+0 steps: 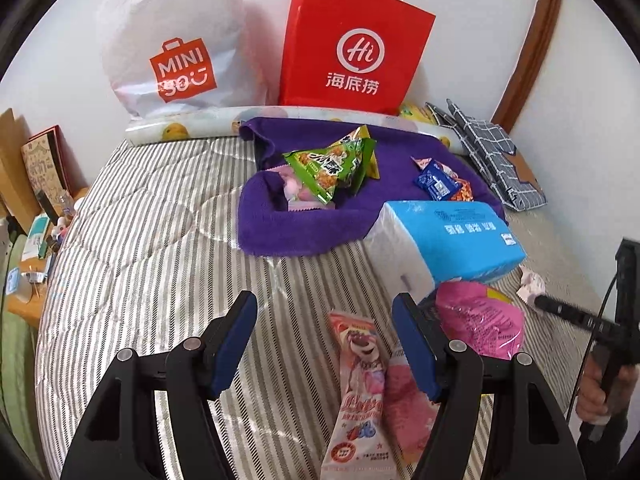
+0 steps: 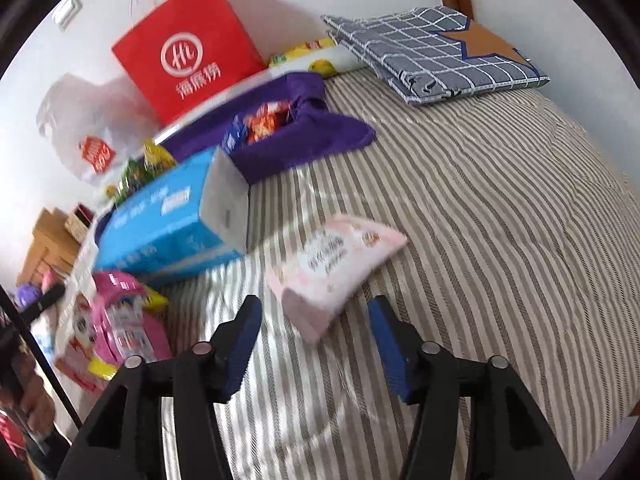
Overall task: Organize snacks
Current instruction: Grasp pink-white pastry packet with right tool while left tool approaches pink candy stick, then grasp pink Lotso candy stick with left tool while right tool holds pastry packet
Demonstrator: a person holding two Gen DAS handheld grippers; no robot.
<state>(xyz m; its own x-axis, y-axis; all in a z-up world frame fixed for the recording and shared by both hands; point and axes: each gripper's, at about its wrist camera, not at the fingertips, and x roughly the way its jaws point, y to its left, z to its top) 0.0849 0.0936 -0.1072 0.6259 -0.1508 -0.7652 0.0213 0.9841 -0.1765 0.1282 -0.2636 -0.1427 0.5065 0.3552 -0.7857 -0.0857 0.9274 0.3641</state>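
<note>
Left wrist view: the left gripper (image 1: 325,340) hangs with its jaws apart over the striped bed cover (image 1: 160,240), gripping nothing; a long pink bear-print snack packet (image 1: 360,392) lies on the cover between the blue pads, touching neither. Just beside the right-hand pad sits a bright pink snack bag (image 1: 480,320), against a blue tissue pack (image 1: 452,236). Toward the bed's far edge a purple towel (image 1: 304,232) carries a green triangular packet (image 1: 332,168) and a small cluster of blue and red sweets (image 1: 440,184). Two shopping bags, one white (image 1: 168,40) and one red (image 1: 352,48), stand at the wall.

Right wrist view, somewhat blurred: the right gripper (image 2: 316,344) is spread open and empty, with one pale pink pouch (image 2: 336,272) lying just ahead of its fingertips, untouched. Only this view shows that pouch; a folded checked cloth (image 2: 432,52) rests at the bed's far corner.
</note>
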